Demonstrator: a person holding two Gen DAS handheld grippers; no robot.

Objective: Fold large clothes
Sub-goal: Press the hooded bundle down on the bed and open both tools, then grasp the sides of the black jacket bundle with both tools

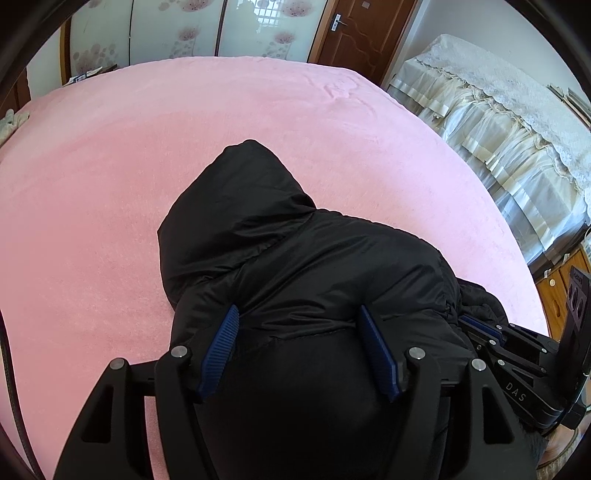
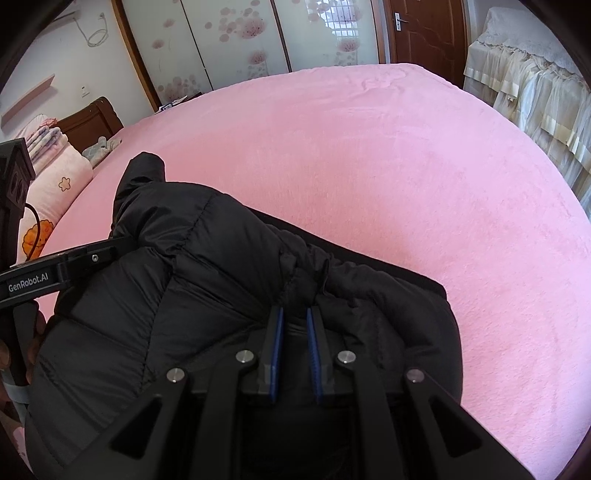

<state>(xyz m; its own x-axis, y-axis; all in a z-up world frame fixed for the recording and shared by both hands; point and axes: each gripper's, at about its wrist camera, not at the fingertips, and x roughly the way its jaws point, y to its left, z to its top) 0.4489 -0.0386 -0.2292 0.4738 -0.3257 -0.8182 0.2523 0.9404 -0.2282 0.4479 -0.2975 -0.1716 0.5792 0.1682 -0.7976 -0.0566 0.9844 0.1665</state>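
We work over a wide pink bed [image 1: 110, 184], with flowered sliding wardrobe doors [image 1: 177, 29] and a brown door [image 2: 428, 33] beyond it and a lace-covered piece of furniture [image 1: 498, 110] along the far right side. On the near part of the bed lies the black padded jacket [image 1: 314, 258], partly gathered into a thick bundle, its hood [image 1: 240, 192] pointing away from us toward the wardrobe.

Our left tool [image 1: 299, 347] has its blue pads wide apart, resting over the jacket's puffy back panel without pinching anything. Our right tool [image 2: 295, 332] has its pads drawn close together on a ridge of fabric near a seam; we judge it is clamped on the jacket, though only a thin pleat seems to sit between the pads.

The main risk, as we see it, is that slick, springy padding. A thin pinch could slide out once we lift or pull, and the fold would collapse. With the left tool not gripping, one side of the bundle is unheld, so a pull from the right alone could drag the whole jacket across the smooth bed cover instead of folding it. The trapped air may also push any finished fold back open, and the hood could twist out of line.
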